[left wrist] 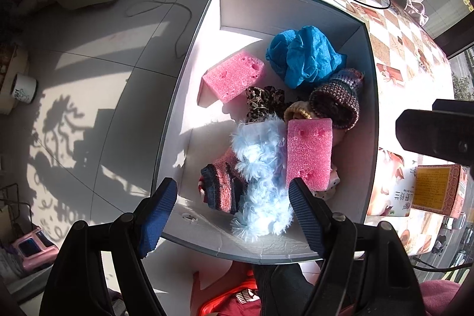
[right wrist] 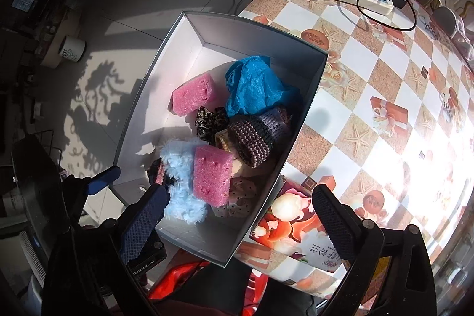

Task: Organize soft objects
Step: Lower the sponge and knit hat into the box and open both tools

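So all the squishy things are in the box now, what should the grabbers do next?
Probably lift both away. The left gripper and right gripper are open and hold nothing, and the sponges, fluffy blue piece and knit hat already lie inside the white box.

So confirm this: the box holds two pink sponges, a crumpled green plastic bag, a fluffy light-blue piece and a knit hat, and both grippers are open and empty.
One thing is wrong: the crumpled plastic bag is blue, not green, as the left wrist view shows. The rest holds: the box has two pink sponges, the fluffy light-blue piece and the knit hat, and the left gripper and right gripper are open and empty.
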`<action>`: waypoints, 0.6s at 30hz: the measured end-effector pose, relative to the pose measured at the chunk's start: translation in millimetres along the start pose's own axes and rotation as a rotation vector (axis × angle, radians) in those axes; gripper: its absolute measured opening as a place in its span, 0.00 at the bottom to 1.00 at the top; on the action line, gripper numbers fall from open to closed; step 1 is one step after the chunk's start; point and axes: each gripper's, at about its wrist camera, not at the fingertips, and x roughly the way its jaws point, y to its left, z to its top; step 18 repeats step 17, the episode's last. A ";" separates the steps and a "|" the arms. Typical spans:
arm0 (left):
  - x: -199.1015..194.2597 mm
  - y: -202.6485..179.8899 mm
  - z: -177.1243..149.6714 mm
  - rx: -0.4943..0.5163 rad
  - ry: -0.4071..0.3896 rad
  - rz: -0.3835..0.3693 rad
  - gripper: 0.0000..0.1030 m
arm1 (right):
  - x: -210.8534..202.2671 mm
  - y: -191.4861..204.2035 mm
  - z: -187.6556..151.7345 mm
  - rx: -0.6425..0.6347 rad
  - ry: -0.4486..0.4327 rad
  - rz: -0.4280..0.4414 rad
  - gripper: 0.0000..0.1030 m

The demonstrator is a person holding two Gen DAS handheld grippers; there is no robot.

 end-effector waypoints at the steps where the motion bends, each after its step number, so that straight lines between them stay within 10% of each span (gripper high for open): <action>1: -0.2 0.8 0.4 -0.005 0.000 -0.009 0.79 | 1.2 -1.4 -0.4 0.007 0.006 0.001 0.98; 13: -1.4 1.6 2.3 0.003 0.004 -0.009 0.81 | 0.1 -8.9 -16.5 0.039 0.000 -0.004 0.98; 18: -19.6 7.1 2.0 -0.008 -0.112 -0.070 0.81 | -4.5 -12.0 -16.5 0.058 -0.018 0.001 0.98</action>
